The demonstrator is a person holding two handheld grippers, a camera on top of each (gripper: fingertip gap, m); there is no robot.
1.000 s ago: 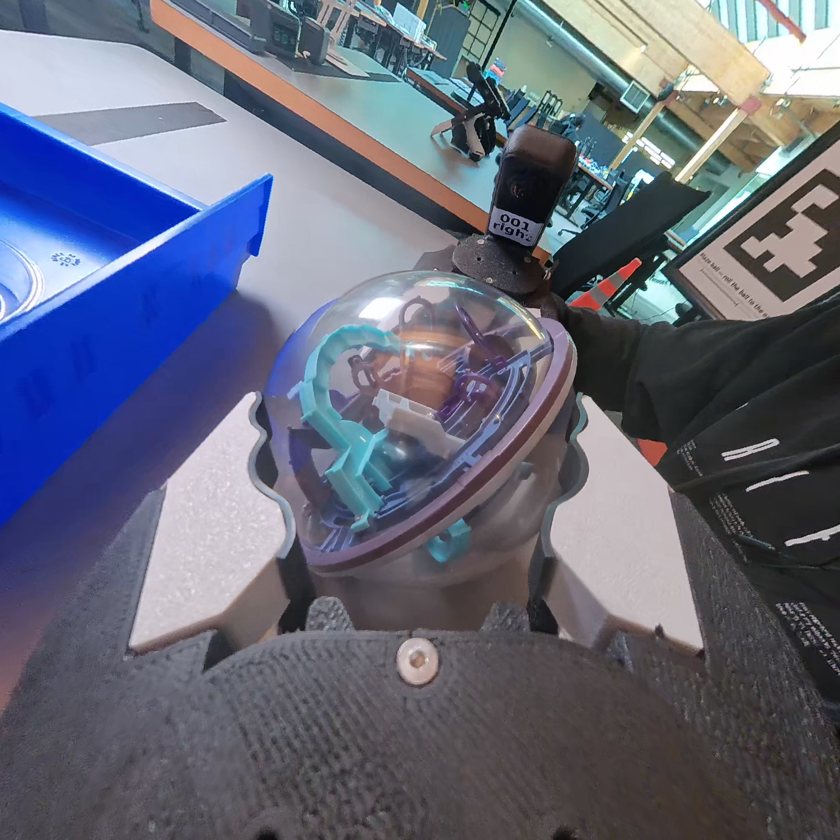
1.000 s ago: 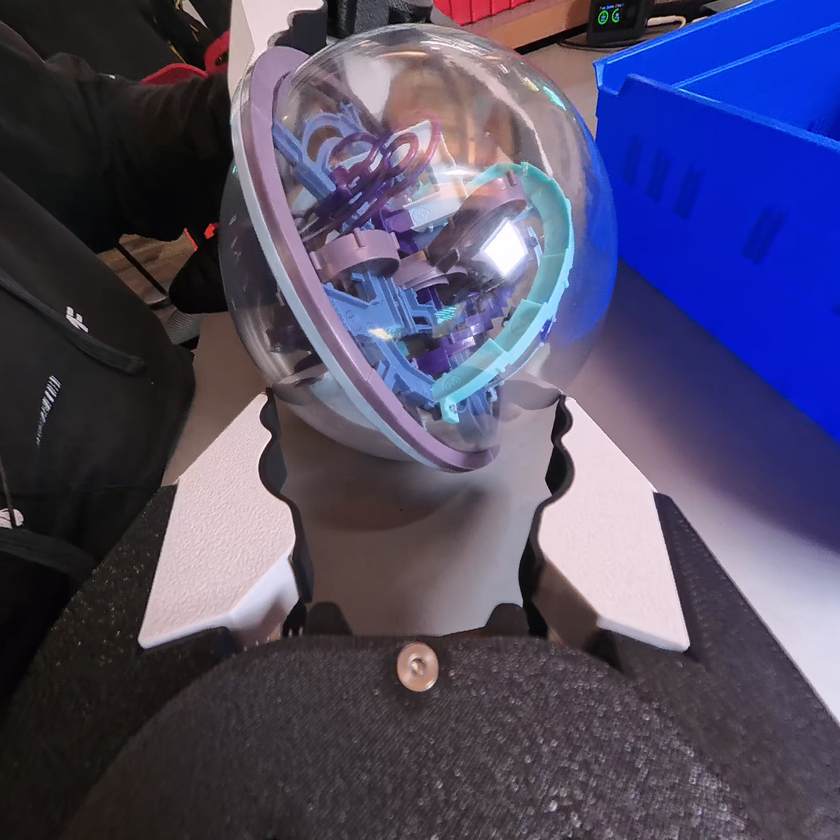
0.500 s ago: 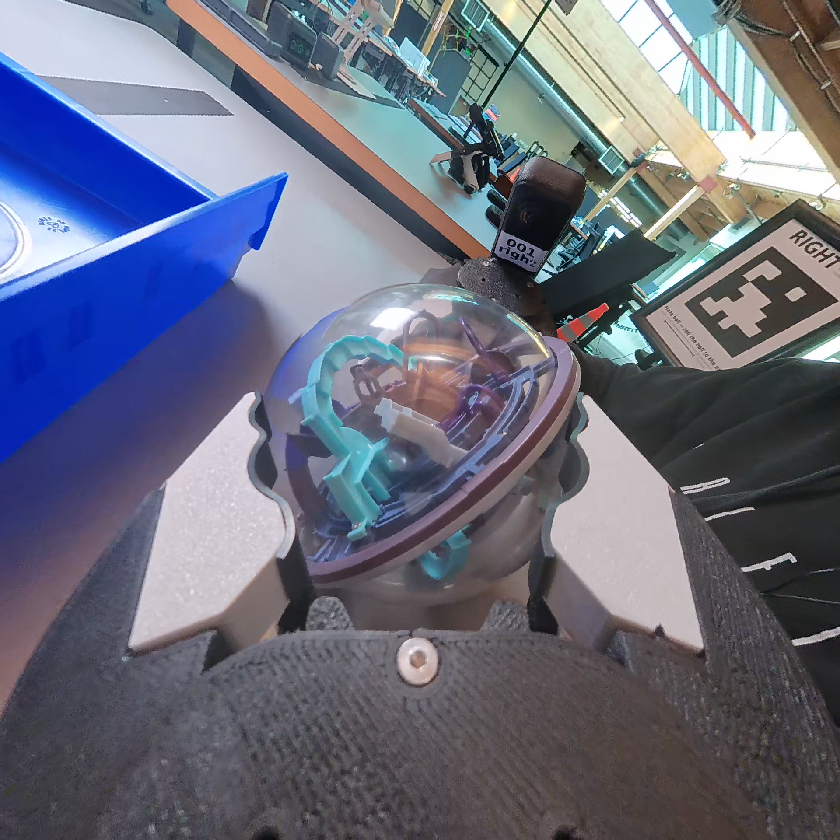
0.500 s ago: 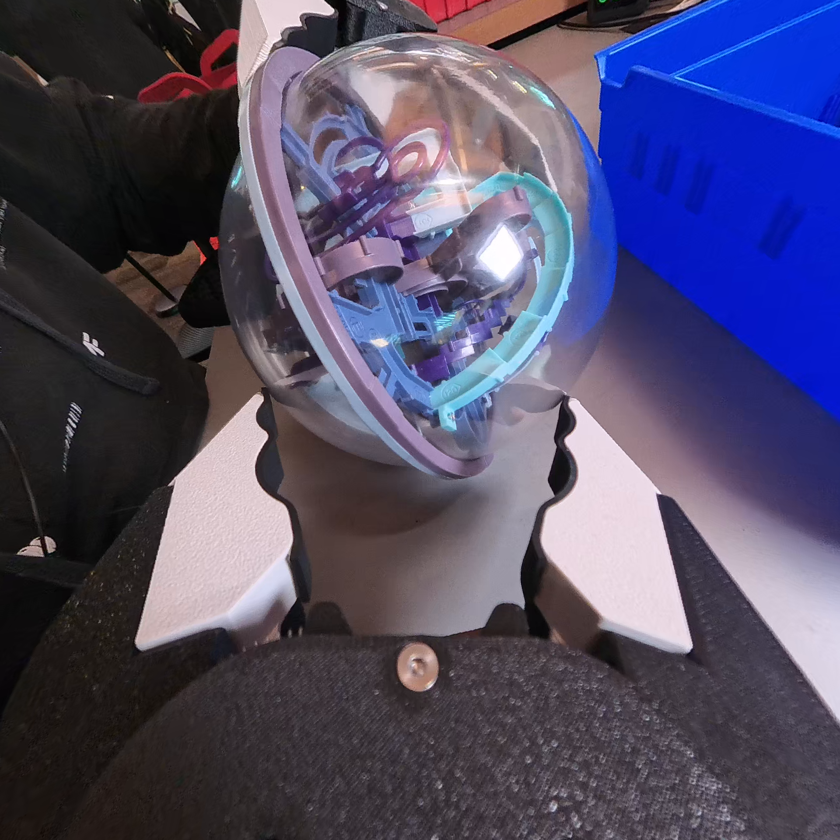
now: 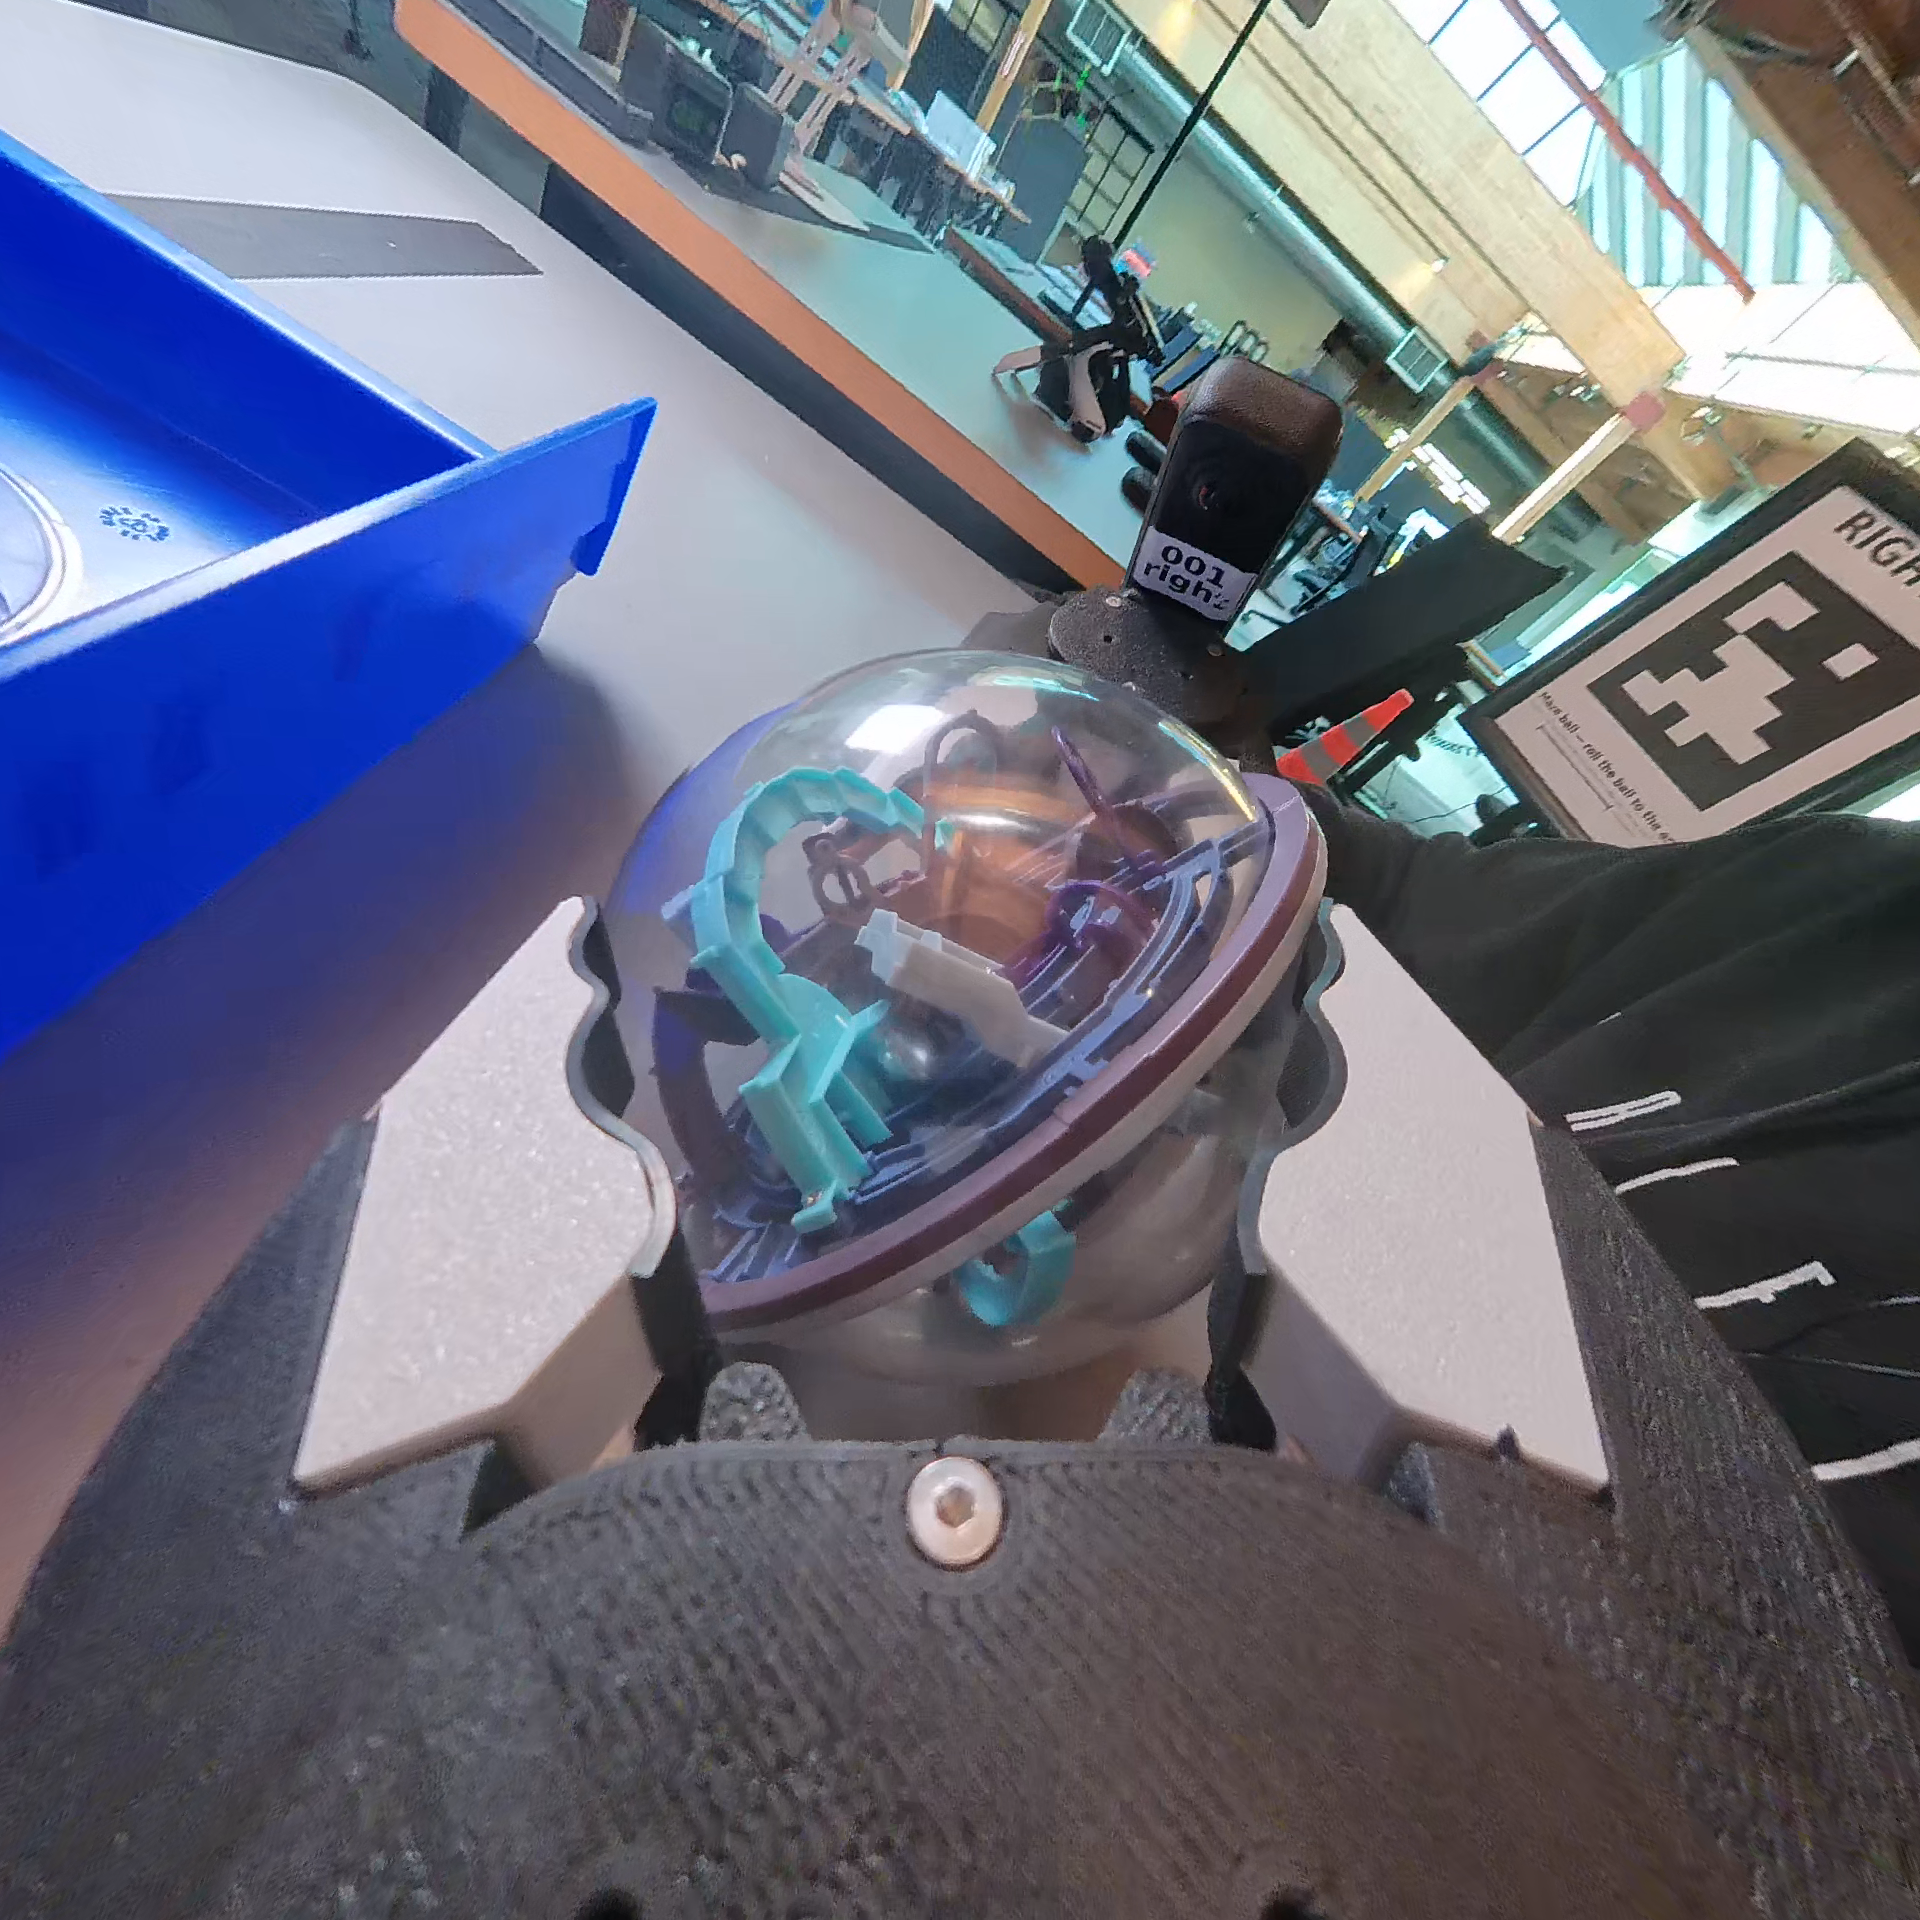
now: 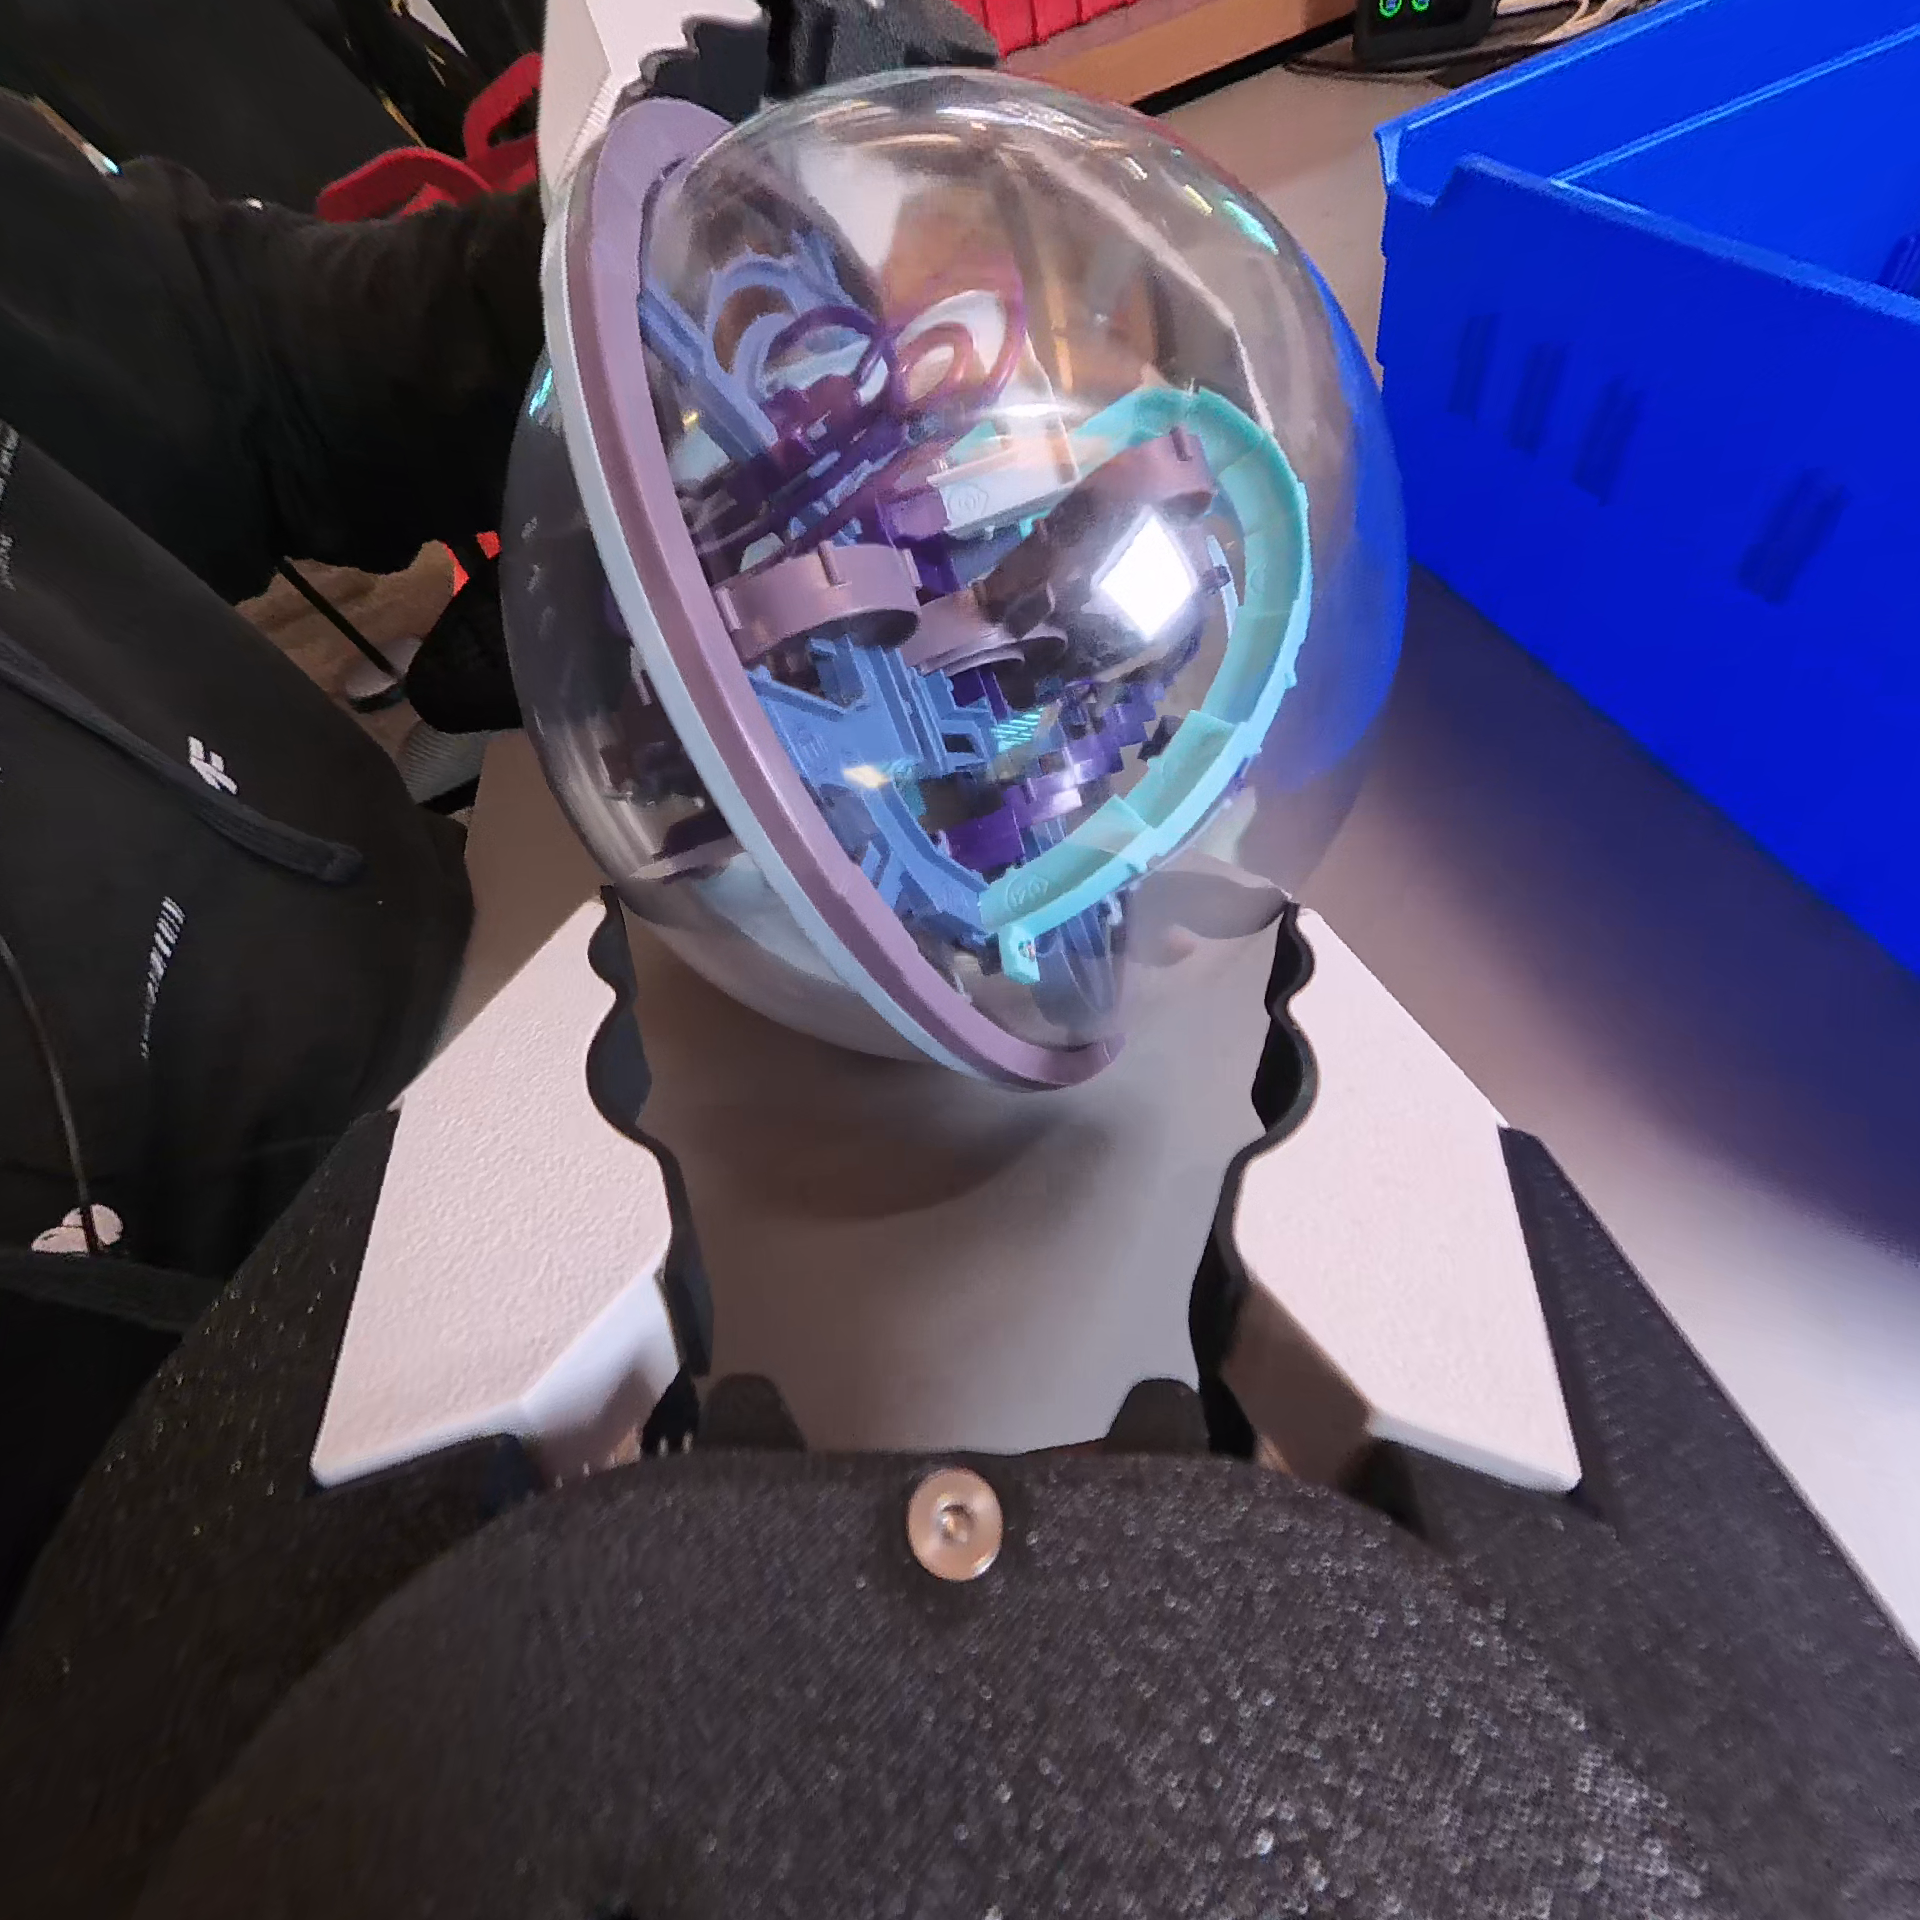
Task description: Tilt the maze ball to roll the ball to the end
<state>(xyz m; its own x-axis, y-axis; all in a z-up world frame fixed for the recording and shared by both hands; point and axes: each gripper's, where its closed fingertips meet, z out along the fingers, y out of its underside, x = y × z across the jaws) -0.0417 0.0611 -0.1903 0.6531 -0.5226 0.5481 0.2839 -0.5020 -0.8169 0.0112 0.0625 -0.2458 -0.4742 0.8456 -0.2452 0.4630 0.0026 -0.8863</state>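
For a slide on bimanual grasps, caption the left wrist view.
Left gripper jaws clasp the clear maze ball, tilted above the grey table beside a blue bin.

The maze ball [image 5: 956,997] sits between both hand-held grippers, with the bin [image 5: 260,623] beside it on the table [image 5: 779,540].

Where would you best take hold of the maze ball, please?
Grip the maze ball on its clear shell at opposite sides, either side of the purple rim, coming in level like the left hand-held gripper; the rounded shell would likely slip from an off-centre pinch.
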